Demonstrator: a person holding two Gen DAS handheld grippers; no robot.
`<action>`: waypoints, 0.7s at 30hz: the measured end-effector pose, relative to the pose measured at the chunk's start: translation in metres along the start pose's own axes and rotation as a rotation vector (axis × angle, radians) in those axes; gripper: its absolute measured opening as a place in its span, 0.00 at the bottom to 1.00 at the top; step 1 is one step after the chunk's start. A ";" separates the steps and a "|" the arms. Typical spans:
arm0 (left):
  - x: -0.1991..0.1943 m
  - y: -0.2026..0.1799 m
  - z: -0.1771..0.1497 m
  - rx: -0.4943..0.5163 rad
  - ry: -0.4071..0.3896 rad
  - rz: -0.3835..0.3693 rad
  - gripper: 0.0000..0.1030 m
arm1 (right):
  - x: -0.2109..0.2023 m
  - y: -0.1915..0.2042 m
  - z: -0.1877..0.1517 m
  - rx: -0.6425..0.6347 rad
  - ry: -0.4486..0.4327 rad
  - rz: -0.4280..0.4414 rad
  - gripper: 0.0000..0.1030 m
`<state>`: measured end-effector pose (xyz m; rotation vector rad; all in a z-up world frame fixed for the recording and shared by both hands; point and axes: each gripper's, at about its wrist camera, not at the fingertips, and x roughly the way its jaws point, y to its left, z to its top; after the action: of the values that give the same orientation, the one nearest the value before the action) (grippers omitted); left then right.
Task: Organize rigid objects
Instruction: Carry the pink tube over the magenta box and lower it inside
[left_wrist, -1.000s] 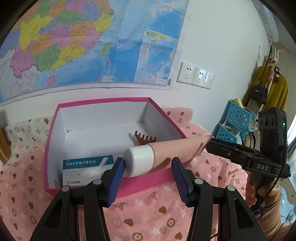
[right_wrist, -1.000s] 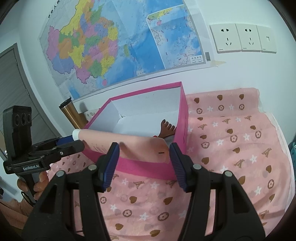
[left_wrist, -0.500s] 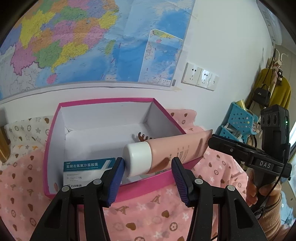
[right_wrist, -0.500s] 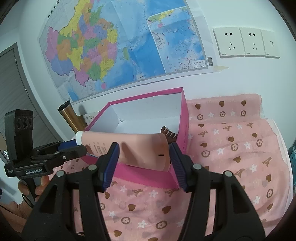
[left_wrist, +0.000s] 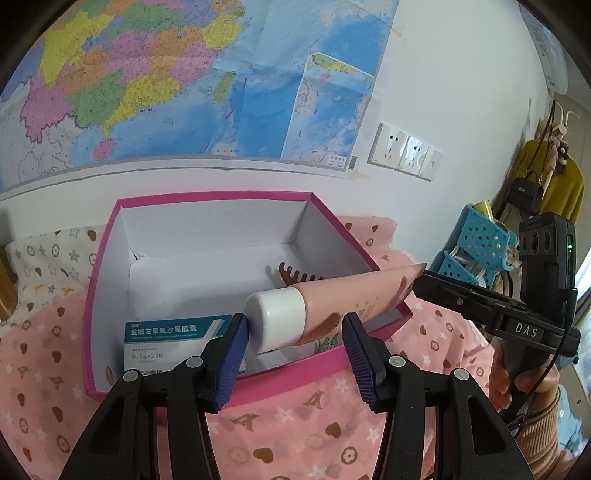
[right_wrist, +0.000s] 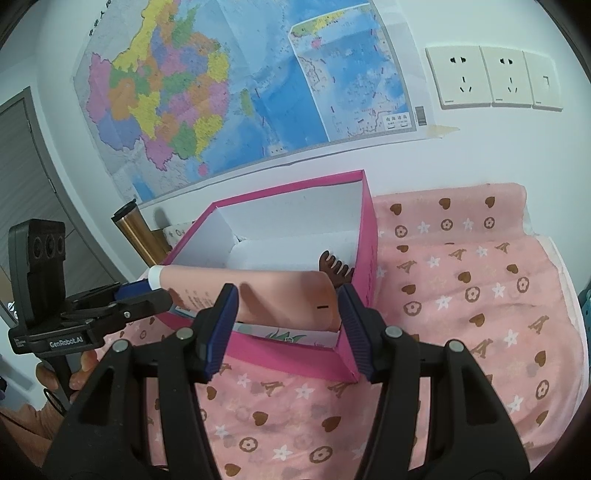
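Pinched about half-wide in the left gripper (left_wrist: 293, 325) by the white cap (left_wrist: 275, 321), and clamped a little wider in the right gripper (right_wrist: 286, 302) across the flat crimped tail: the pink tube (left_wrist: 354, 295), carried in the air over the near side of the pink box (left_wrist: 207, 194). Firm contact of the second left pad on the cap not certain from these views. Held at both ends, probably, to stop a long smooth shape from swinging and to steer it lengthwise between the walls. Reaching from above the near-left part of the floor to past the right rim by the near-right corner, clear of rim and floor alike. Already lying inside: a medicine carton (left_wrist: 166, 332) flat in the near-left corner, and a brown comb (left_wrist: 291, 273) close to the right wall. Left bare: the middle and far floor, seemingly room enough for the tube. Likely called for next: drawing the tail inside the right wall, lowering both ends together, then letting go. Under the box, a pink patterned cloth (right_wrist: 461, 295).
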<state>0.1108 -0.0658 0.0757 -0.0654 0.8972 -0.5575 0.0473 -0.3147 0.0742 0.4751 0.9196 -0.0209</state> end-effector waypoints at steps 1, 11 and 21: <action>0.001 0.000 0.000 0.000 0.002 0.003 0.51 | 0.000 0.000 0.000 0.001 0.001 0.000 0.57; 0.011 0.007 0.001 -0.014 0.026 0.014 0.51 | 0.010 -0.001 0.000 -0.007 0.015 -0.008 0.57; 0.031 0.018 -0.007 -0.035 0.092 0.014 0.51 | 0.021 -0.002 -0.003 -0.005 0.030 -0.021 0.57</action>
<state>0.1289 -0.0639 0.0436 -0.0659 0.9964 -0.5353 0.0569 -0.3113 0.0558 0.4623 0.9538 -0.0311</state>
